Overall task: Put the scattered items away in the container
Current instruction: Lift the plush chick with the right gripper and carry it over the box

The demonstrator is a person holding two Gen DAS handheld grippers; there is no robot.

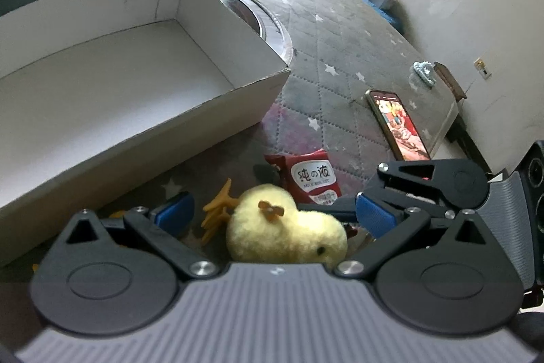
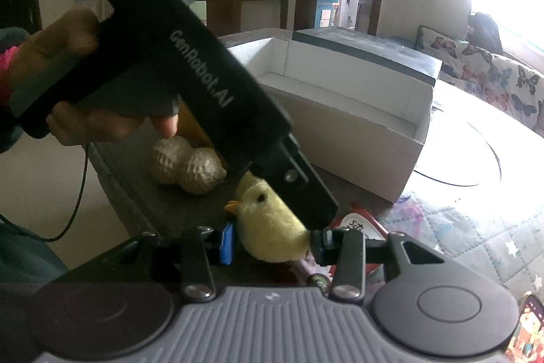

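Yellow chick toy (image 1: 289, 227) between spread left tongs (image 1: 275, 216), untouched. Right tongs (image 2: 272, 244) wide, flanking chick. Red snack packet (image 1: 311, 179) at 12 o'clock; white box (image 1: 142, 97) at 10.

My right gripper (image 2: 272, 242) brackets the yellow plush chick (image 2: 272, 227). My left gripper (image 2: 316, 210), hand-held, angles down onto it. The white cardboard box (image 2: 350, 138) stands behind.
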